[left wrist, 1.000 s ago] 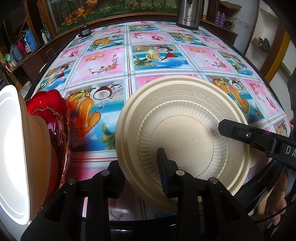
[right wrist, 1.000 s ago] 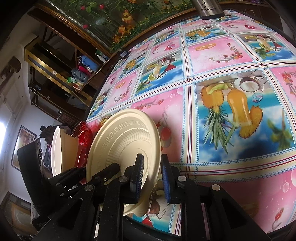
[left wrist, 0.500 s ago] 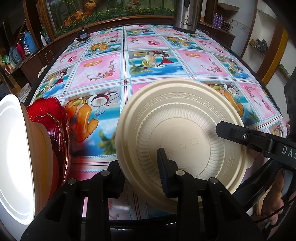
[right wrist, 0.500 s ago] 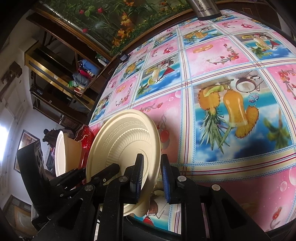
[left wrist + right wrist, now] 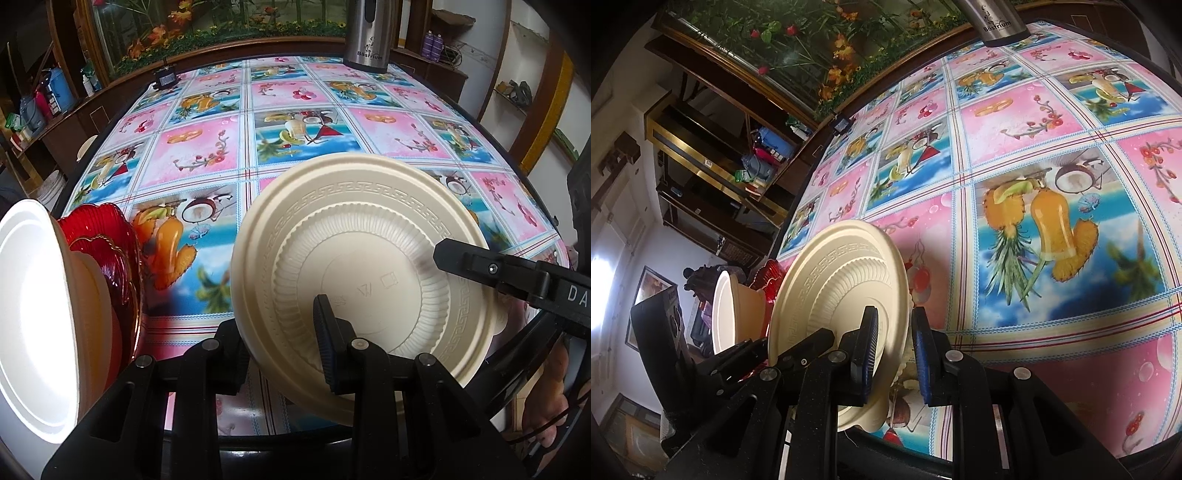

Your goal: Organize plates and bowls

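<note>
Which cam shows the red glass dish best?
Left wrist: the red glass dish shows its scalloped rim and ribbing beside the white plate. Right wrist shows only a red sliver behind the cream plate.

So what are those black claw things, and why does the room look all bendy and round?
The black claws are two-finger grippers, tools that a person holds, one in each hand. Each carries a small fisheye camera looking along its fingers, which bends the room.

One picture comes from the left gripper, the other from the right gripper. Both are pinching the same cream plastic plate with a ribbed middle, held tilted on its edge above the table, each on a different part of its rim.

Under it is a shiny tablecloth with pink and blue fruit pictures. To the left stand a red glass dish and a white plate, on edge beside some cream dishes. At the far end stands a steel flask.
</note>
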### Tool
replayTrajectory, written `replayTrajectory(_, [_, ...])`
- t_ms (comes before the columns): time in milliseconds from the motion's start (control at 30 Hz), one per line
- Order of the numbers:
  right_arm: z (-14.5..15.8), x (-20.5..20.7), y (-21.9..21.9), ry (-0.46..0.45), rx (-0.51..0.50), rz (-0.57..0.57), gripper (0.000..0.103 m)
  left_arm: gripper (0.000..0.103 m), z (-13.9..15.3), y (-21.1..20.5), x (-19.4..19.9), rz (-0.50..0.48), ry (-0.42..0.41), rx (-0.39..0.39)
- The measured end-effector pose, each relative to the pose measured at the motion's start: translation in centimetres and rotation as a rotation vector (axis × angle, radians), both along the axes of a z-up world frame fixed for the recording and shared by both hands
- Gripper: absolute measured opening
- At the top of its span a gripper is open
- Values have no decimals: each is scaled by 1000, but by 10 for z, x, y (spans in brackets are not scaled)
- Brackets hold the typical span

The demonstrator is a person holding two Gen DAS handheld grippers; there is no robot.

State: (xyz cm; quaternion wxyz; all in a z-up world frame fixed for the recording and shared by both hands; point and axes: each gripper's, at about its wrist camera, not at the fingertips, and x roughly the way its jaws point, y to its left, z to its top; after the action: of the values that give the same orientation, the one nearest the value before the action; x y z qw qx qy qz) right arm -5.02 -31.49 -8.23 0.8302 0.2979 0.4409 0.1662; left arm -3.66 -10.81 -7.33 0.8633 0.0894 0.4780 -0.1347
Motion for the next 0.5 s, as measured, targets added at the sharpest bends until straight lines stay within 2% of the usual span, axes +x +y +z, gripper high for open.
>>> replayTrajectory(233, [11,-4,5,-24,-16,4,19,29,8,6,-3,8,-25,-16])
replayTrajectory(500, [27,-6,14,-57,-29,22,19,29,25,15,-10,26,-99,-21])
